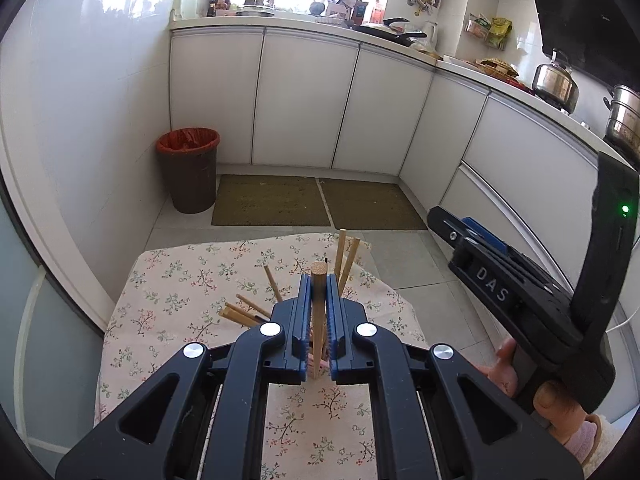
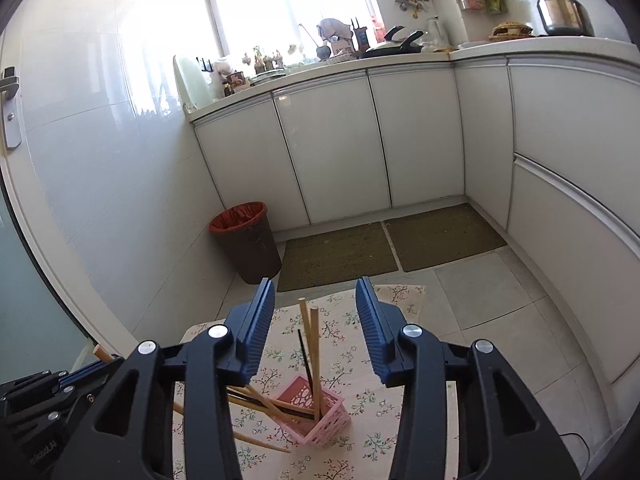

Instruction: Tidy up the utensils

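My left gripper (image 1: 319, 280) is shut on a thick wooden stick (image 1: 319, 312) and holds it upright over the floral table (image 1: 180, 300), above a pink basket that is mostly hidden behind the jaws. Several wooden chopsticks (image 1: 347, 258) fan out behind it. In the right wrist view the pink basket (image 2: 320, 414) stands on the table (image 2: 360, 360) with wooden chopsticks (image 2: 314, 352) and a black one standing or leaning in it. My right gripper (image 2: 316, 296) is open and empty above the basket. The left gripper's body shows at lower left (image 2: 52, 392).
A brown bin with a red liner (image 1: 188, 168) stands on the floor by the wall. Two green mats (image 1: 320, 200) lie before white cabinets (image 1: 304, 96). The counter holds pans, pots and a kettle (image 1: 556, 80). The right gripper's body (image 1: 520, 292) hangs to the right.
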Demonstrator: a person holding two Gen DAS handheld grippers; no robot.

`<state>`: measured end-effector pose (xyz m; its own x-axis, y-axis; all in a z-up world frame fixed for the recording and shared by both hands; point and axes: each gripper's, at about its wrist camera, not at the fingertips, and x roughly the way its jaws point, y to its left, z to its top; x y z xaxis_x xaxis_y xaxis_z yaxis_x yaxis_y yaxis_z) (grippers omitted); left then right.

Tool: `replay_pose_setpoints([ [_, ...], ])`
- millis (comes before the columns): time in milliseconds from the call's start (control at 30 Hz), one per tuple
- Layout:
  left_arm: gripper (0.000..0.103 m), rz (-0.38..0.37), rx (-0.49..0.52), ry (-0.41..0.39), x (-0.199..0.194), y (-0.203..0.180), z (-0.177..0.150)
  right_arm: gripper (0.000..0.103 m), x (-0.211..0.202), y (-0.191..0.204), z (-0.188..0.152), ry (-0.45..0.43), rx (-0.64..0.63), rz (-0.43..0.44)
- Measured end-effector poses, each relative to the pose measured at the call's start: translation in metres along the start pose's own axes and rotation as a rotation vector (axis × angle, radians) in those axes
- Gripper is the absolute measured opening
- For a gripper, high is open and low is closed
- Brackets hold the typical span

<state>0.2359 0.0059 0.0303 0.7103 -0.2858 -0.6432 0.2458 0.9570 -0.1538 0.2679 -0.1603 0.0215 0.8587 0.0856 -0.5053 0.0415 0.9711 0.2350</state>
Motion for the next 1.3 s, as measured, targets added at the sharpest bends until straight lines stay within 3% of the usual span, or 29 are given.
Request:
replay_pose_setpoints([
  [333,0.007,0.003,0.009,-0.012,0.025,-0.019,0.018,0.050,-0.006,-0.041,-0.008,0.027,0.007,-0.083],
  [433,0.006,-0.034,0.019,0.008,0.025,-0.023,0.022,0.050,-0.003,-0.050,-0.012,0.043,0.023,-0.085],
  [833,0.008,0.016,0.033,-0.017,0.019,-0.027,0.041,0.050,0.007,-0.057,-0.015,0.073,0.037,-0.075],
  [900,0.008,0.017,0.037,0.003,0.028,-0.028,0.039,0.054,0.007,-0.056,-0.017,0.072,0.039,-0.074],
  [967,0.025,0.019,0.035,0.018,0.036,-0.026,0.036,0.061,0.007,-0.056,-0.018,0.069,0.042,-0.072],
  [1167,0.048,0.023,-0.022,-0.006,0.035,-0.014,0.031,0.069,0.000,-0.057,-0.016,0.054,0.049,-0.073],
  [1300,0.057,0.067,-0.004,-0.049,0.023,-0.018,0.027,0.076,-0.013,-0.051,-0.013,0.024,0.066,-0.076],
])
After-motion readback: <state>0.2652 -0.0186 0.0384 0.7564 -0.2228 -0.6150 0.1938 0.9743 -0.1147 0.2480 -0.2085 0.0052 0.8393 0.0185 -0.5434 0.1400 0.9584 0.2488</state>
